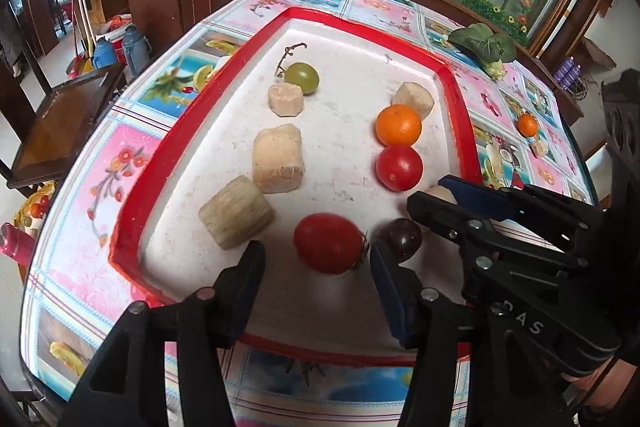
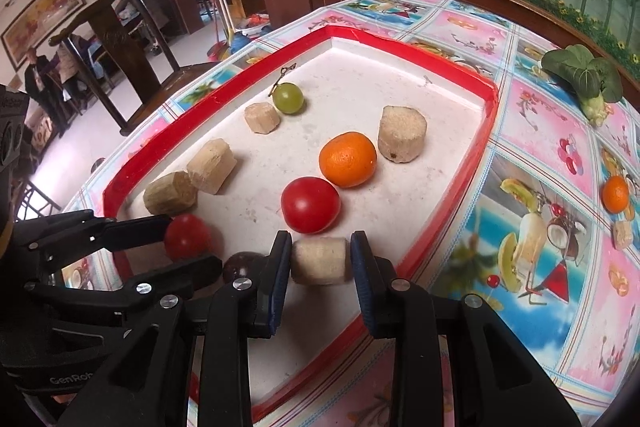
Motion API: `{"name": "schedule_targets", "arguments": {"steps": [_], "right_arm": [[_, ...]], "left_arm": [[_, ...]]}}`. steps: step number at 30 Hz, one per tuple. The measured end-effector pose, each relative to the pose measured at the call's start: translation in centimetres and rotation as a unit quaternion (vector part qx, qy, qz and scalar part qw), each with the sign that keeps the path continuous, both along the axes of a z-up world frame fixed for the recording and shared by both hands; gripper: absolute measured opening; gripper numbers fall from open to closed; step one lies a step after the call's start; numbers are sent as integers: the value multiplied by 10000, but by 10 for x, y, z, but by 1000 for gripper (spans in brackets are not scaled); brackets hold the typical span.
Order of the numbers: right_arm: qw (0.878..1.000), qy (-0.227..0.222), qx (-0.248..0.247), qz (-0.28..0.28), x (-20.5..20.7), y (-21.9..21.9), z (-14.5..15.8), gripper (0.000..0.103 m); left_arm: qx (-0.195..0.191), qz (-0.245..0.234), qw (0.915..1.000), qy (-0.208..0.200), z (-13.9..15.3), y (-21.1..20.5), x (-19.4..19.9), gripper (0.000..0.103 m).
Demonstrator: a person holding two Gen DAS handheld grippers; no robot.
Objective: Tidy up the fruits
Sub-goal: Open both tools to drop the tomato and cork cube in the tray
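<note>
On the red-rimmed tray (image 1: 460, 95), the left gripper (image 1: 316, 259) stands spread around a red tomato (image 1: 328, 242); its pads sit just beside the fruit without pressing it, and the tomato rests on the tray floor. A dark grape (image 1: 402, 237) lies just right of the tomato. The right gripper (image 2: 320, 259) pinches a pale cut cane piece (image 2: 319, 261) near the tray's near rim, next to a second tomato (image 2: 310, 204) and an orange (image 2: 347, 158). Another small orange (image 2: 615, 193) sits on the patterned surface (image 2: 532, 131) outside the tray.
</note>
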State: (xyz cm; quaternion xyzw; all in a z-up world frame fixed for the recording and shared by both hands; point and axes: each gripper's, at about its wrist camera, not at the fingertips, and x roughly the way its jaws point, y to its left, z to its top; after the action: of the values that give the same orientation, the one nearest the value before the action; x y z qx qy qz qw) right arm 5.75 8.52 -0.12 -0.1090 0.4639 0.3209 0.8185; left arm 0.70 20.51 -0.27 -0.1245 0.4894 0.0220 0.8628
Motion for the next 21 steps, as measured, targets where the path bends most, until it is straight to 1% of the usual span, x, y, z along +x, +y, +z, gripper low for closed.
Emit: {"name": "schedule_targets", "arguments": {"steps": [1,3,5,9,11,12,13,15,17,19,21], "right_arm": [[10000,-12,-13,-3,-2,-1,1,30],[10000,-41,-30,-15,-5,-2,3,30],[10000,-72,6,-60,-9,-7,7,30],[9996,-18,221,-173,-19,-21,17,30],[9994,-35,268,-196,-24,-27,22,31],[9994,-33,254,-251,-27,-31,24,36],[9992,8,278,-301,-29,-37,26,38],[9986,155,365,-359,-32,-47,28,38],[9982,227,360,-432,-34,-55,28,38],[9974,285,372,-544,-38,-67,30,38],[9965,313,323,-707,-40,-81,30,39]], "left_arm": [[38,11,10000,-7,1,0,-2,61],[109,72,9999,-37,3,-1,-5,70],[161,157,9997,-105,6,-1,-9,74],[190,206,9995,-161,10,-5,-15,76],[235,240,9994,-128,12,-8,-16,79],[240,254,9993,-150,13,-10,-17,79],[270,292,9990,-181,15,-12,-19,79],[330,338,9986,-256,18,-18,-24,79],[306,317,9985,-337,22,-25,-27,79],[431,410,9977,-330,25,-33,-29,79],[448,447,9971,-411,29,-40,-31,79]]}}
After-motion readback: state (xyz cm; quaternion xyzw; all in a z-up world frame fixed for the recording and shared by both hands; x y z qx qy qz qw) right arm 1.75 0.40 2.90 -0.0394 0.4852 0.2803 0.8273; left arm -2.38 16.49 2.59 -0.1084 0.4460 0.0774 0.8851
